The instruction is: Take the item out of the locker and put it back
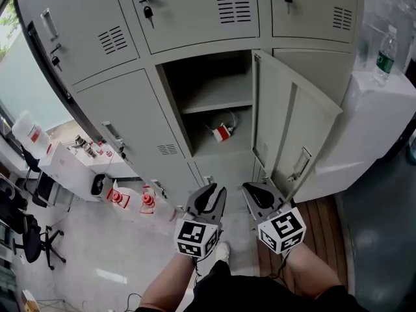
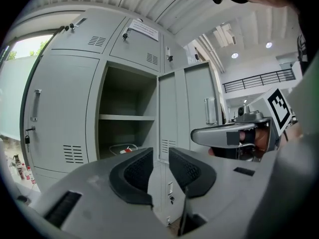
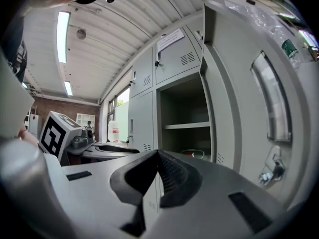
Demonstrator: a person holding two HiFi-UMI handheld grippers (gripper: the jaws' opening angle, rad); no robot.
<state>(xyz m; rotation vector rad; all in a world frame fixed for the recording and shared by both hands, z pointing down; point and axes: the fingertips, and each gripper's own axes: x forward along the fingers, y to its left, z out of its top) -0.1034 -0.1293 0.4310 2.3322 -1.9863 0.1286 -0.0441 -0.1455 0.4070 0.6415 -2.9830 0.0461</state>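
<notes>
Head view: a person stands before a grey locker (image 1: 130, 119) whose door (image 1: 292, 129) hangs open to the right. A small red-and-white item (image 1: 222, 132) with a thin cord lies on the floor of the open compartment, under the shelf (image 1: 218, 103). The left gripper (image 1: 209, 197) and right gripper (image 1: 257, 194) are held side by side below the opening, well apart from the item. A bottle (image 1: 386, 56) stands on a white cabinet at right

Left gripper view: the jaws stand a narrow gap apart with nothing between them; the item (image 2: 124, 150) lies deep in the compartment beyond

Right gripper view: the jaws meet at their tips and hold nothing; the item (image 3: 192, 154) shows under the shelf, the open door (image 3: 249, 108) close at right
</notes>
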